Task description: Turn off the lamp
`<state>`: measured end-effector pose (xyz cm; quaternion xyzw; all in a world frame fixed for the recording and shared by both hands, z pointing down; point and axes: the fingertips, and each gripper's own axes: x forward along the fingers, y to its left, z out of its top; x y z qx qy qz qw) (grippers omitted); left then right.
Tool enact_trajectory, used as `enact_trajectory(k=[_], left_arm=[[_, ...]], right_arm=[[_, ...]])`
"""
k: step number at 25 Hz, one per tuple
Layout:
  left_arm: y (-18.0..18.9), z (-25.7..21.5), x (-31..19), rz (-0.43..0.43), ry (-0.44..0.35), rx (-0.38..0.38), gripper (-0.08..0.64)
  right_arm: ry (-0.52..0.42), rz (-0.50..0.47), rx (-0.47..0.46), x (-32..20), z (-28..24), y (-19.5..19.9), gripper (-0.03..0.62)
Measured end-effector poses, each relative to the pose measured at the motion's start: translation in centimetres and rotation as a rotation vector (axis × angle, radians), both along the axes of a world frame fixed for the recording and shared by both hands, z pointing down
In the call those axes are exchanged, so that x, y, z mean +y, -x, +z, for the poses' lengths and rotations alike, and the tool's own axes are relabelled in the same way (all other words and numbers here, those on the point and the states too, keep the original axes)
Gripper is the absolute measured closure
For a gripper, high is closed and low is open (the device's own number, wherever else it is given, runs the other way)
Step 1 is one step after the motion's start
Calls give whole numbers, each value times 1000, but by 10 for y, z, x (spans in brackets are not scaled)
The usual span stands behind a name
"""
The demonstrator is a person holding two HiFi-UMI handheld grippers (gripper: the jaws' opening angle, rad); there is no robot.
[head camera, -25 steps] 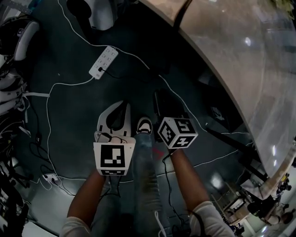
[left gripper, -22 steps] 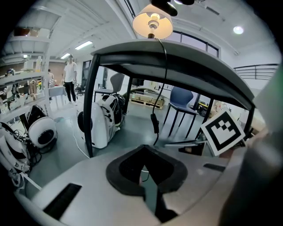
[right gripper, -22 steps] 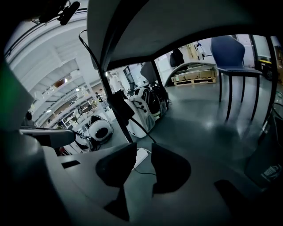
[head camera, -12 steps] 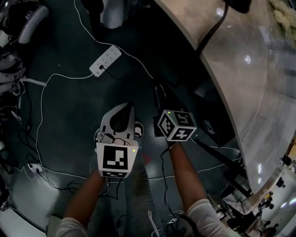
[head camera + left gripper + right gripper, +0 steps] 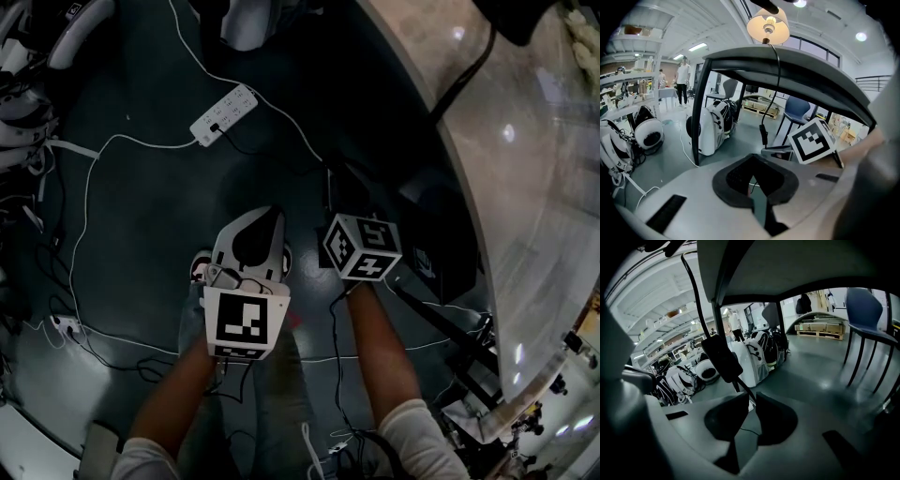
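Observation:
The lamp (image 5: 768, 29) stands lit on the curved table (image 5: 787, 70), its shade glowing in the left gripper view. Its black cord (image 5: 696, 291) hangs off the table edge and carries a black inline switch (image 5: 723, 359). My right gripper (image 5: 751, 401) sits just below that switch. Its jaws are closing with the thin cord running between them, and a gap still shows beside the cord. My left gripper (image 5: 751, 187) is shut with nothing in it, beside the right one's marker cube (image 5: 812, 140). In the head view both grippers, left (image 5: 255, 234) and right (image 5: 330, 183), hang over the dark floor.
A white power strip (image 5: 224, 114) and loose white cables (image 5: 89, 187) lie on the floor. White machine shells (image 5: 712, 126) stand beyond the table leg (image 5: 697, 112). A blue chair (image 5: 867, 310) is at the right. The pale tabletop (image 5: 525, 187) curves along the right.
My right gripper has edged forward toward the table and the hanging cord. The left gripper has stayed put. The head view has swung a little, sliding the power strip up and right.

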<state>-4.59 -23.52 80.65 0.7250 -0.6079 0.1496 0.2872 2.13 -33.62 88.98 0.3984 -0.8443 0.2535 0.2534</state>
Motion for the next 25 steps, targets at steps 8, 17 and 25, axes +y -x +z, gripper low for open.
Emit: enact_trajectory(k=[8, 17, 25], left_arm=[[3, -1, 4, 6, -1, -10, 563], [-11, -8, 14, 56, 2, -5, 564], [-36, -37, 30, 184, -5, -21, 563]], right_arm=[[-19, 20, -1, 5, -7, -10, 578], [-34, 38, -11, 42, -26, -31, 581], [-14, 143, -61, 85, -54, -57, 581]])
